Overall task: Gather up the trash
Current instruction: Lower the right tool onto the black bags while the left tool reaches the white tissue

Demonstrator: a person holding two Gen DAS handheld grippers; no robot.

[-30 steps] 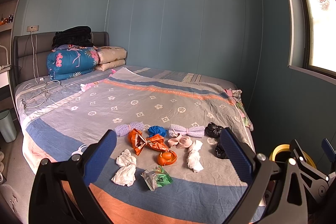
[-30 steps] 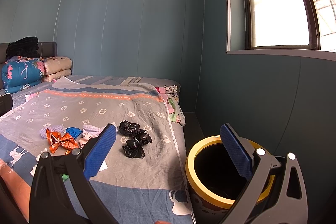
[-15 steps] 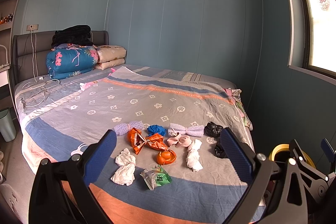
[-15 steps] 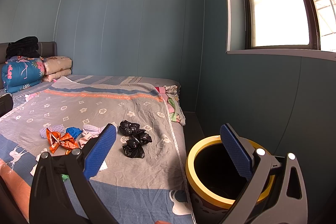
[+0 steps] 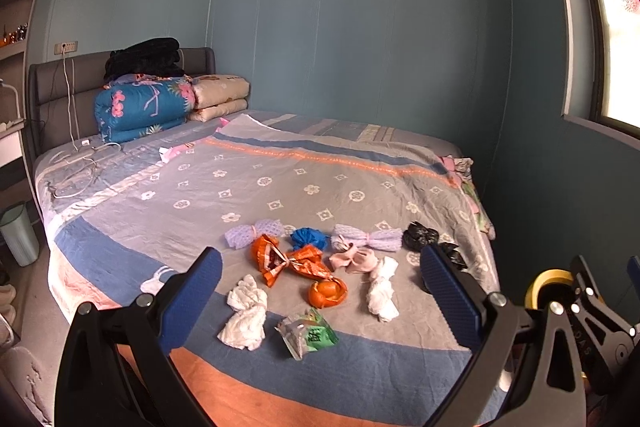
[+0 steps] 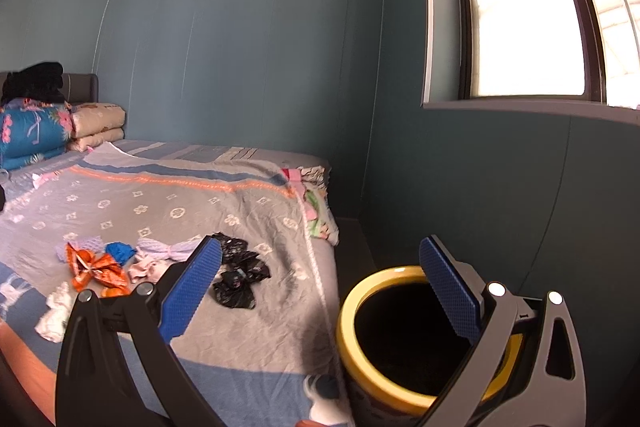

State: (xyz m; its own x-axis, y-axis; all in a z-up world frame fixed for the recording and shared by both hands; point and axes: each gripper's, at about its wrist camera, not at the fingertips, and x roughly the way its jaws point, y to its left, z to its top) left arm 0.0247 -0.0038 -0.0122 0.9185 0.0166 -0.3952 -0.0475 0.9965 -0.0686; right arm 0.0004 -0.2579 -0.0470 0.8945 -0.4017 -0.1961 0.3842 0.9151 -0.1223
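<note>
Trash (image 5: 312,275) scattered on bed (image 5: 280,187), crumpled wrappers, tissues

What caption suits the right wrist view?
Open right gripper above the yellow-rimmed bin beside a bed strewn with trash.

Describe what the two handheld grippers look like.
Both match. The left gripper has two flat blue fingers with a fine dotted texture, mounted on black angular arms with round silver bolts. The right gripper is the same, though its right-hand arm looks grey in the window light. No cables or sleeves show.
</note>
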